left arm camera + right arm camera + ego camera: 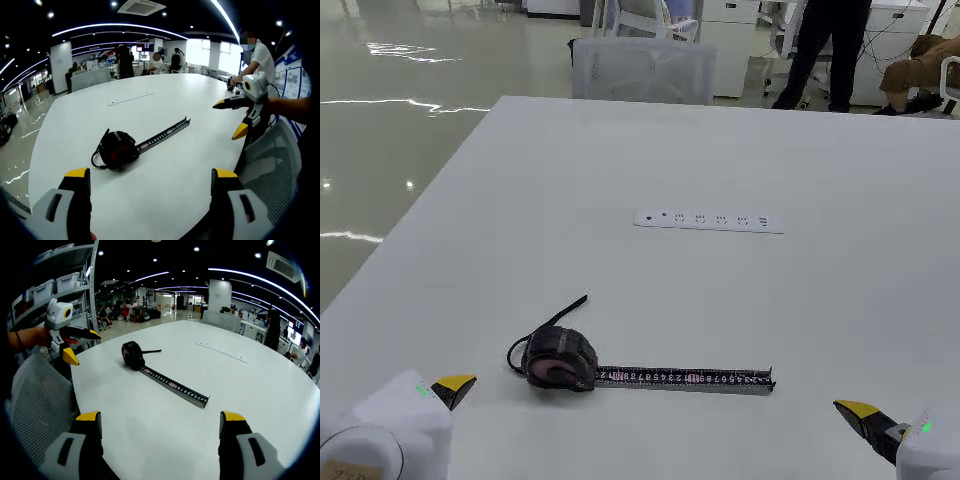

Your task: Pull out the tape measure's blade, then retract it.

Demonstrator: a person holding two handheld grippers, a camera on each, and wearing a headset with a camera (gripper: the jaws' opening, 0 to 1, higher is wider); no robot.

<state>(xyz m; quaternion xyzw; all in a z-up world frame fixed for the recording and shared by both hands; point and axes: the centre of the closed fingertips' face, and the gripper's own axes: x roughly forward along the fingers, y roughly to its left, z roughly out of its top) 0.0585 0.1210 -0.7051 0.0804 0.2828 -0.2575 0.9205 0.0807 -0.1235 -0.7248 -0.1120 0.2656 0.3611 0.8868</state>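
Note:
A black tape measure [560,358] lies on the white table [740,150] near its front edge, a black wrist strap trailing from it. Its blade [685,378] is pulled out flat to the right and ends in a hook. My left gripper [453,388] hovers left of the case, open and holding nothing. My right gripper [860,412] hangs right of the blade's hook end, also open. In the left gripper view the tape measure [116,149] sits beyond the wide-spread jaws of the left gripper [150,175]. In the right gripper view the blade [175,386] lies ahead of the right gripper [160,417].
A white power strip [708,220] lies flat mid-table. A grey mesh chair [642,70] stands at the far edge, and a person [825,45] stands behind it to the right. Another mesh chair [40,400] is close to the near edge.

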